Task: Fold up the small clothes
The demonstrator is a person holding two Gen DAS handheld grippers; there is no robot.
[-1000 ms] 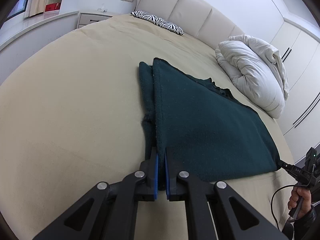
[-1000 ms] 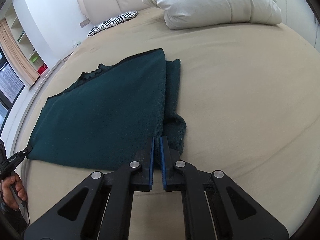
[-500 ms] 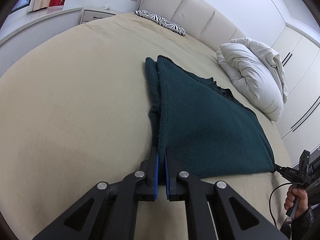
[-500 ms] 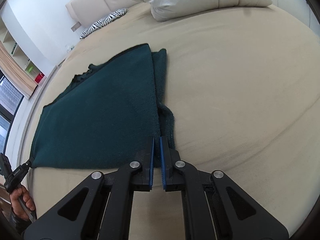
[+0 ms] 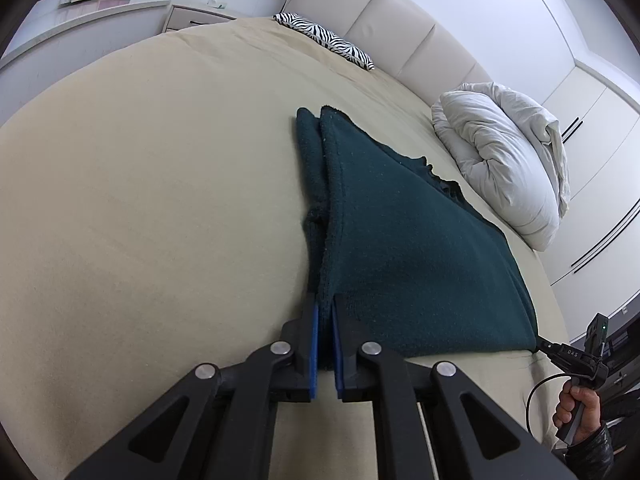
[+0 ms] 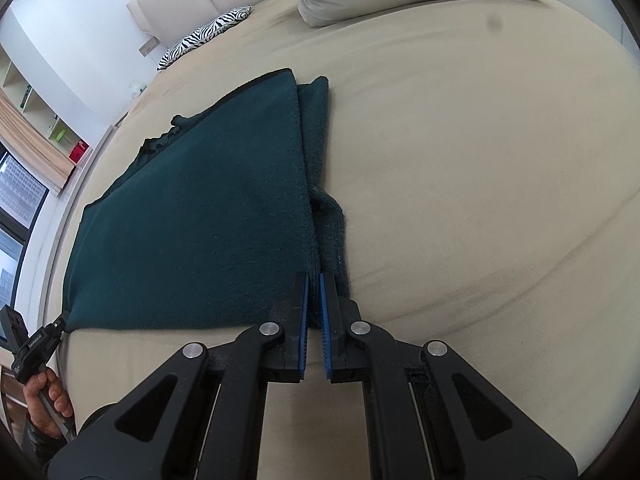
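the left claw [image 5: 326,312] was clamped on the near left corner of a dark green cloth [image 5: 400,248], its blue pads [image 5: 315,344] pressed on the doubled edge, though its jaws were just starting to ease apart with the fabric between them. the cloth lay folded flat on a beige bed [image 5: 140,200], spreading ahead and to the right of that claw, a narrow under-layer showing along its left side. a zebra pillow [image 5: 324,40] and a white duvet [image 5: 508,160] sat far beyond. the right claw [image 6: 314,292] was clamped on the near right corner of the cloth [image 6: 208,220], which stretched ahead and to its left.
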